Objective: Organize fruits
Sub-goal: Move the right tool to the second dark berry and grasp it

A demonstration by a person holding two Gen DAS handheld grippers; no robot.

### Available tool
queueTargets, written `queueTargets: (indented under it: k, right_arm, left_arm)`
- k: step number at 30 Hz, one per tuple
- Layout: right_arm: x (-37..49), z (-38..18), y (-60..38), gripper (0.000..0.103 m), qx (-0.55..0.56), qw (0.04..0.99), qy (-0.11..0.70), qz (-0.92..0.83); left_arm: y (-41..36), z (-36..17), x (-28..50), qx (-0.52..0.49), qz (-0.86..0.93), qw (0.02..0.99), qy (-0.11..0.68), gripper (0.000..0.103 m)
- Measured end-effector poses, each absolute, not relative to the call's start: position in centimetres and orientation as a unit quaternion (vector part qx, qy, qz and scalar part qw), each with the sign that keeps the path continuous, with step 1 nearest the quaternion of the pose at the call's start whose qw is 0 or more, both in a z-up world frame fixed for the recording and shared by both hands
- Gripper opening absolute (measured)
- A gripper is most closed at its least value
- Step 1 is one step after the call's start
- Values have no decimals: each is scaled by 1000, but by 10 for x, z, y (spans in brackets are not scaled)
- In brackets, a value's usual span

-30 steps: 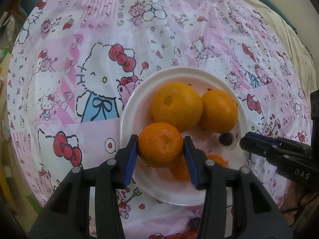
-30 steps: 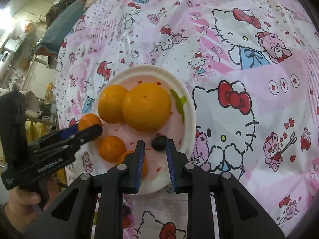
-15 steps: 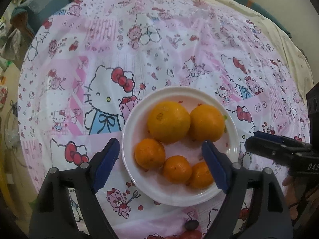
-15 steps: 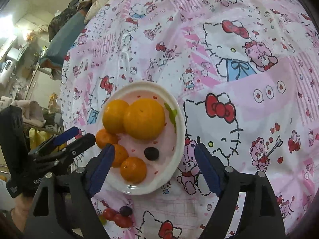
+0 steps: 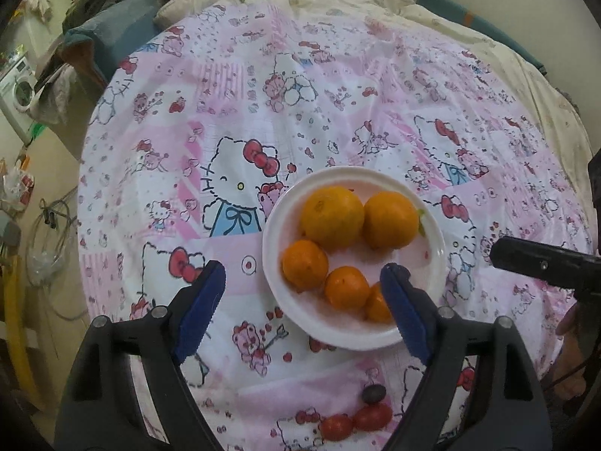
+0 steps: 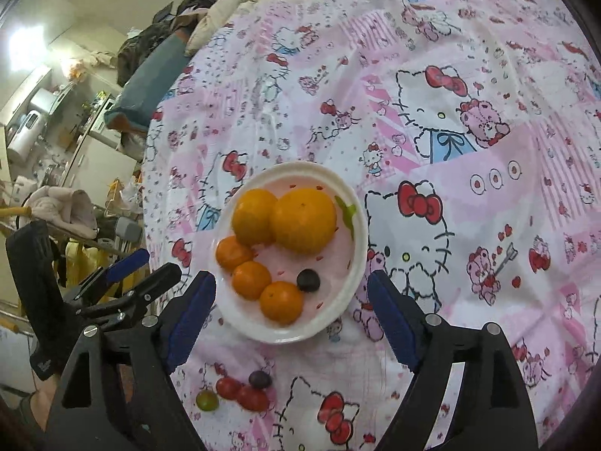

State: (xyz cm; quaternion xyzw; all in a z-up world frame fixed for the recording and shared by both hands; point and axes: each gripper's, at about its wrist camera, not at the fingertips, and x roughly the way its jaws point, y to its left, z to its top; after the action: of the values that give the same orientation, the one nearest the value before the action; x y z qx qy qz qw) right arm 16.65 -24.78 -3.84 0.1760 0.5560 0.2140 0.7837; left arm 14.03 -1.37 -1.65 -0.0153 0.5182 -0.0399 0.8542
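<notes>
Both fisheye views look down from above along their own tool's 2 fingers onto the cartoon-print cloth point(image 5: 263, 120). The left wrist camera sits near the white plate point(image 5: 435, 233), which lies just right of centre, with the right tool point(image 5: 541, 263) entering from its right edge. The right wrist camera faces the same plate point(image 6: 360, 225) from a similar height, near centre, with the left tool point(image 6: 139, 274) at its left edge. Both views share the plate, the oranges point(image 5: 332, 216) point(image 6: 302, 220) and the small loose fruits point(image 5: 357, 417) point(image 6: 240, 391) on the cloth nearer the cameras.
</notes>
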Motion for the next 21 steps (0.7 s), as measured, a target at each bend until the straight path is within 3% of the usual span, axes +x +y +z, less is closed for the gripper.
queueTargets:
  k: [21]
  right_arm:
    - [107,-46,-259,85,210,765,576,197]
  left_arm:
    - [-22,-4,63,-17,-13,866,500,82]
